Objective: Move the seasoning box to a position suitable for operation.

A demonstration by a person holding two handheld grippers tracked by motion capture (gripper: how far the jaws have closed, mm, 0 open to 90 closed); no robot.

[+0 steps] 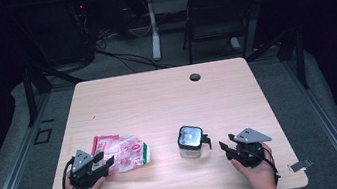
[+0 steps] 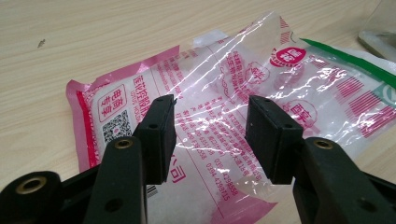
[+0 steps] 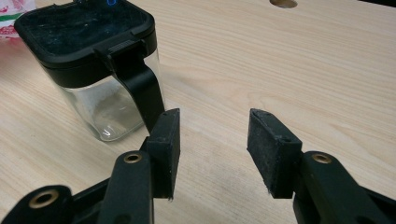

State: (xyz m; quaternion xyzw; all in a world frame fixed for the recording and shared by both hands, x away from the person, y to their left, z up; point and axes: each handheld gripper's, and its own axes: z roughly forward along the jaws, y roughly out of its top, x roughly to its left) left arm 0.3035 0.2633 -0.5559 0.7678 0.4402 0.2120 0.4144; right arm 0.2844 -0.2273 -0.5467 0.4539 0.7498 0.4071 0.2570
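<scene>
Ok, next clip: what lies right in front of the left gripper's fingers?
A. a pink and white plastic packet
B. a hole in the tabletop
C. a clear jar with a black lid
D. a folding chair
A: in the left gripper view the open left gripper points at the pink and white plastic packet lying flat on the table; the jar stands nearer the right gripper.

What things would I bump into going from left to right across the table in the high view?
left claw → pink and clear plastic bag → clear jar with a black lid → right claw
</scene>
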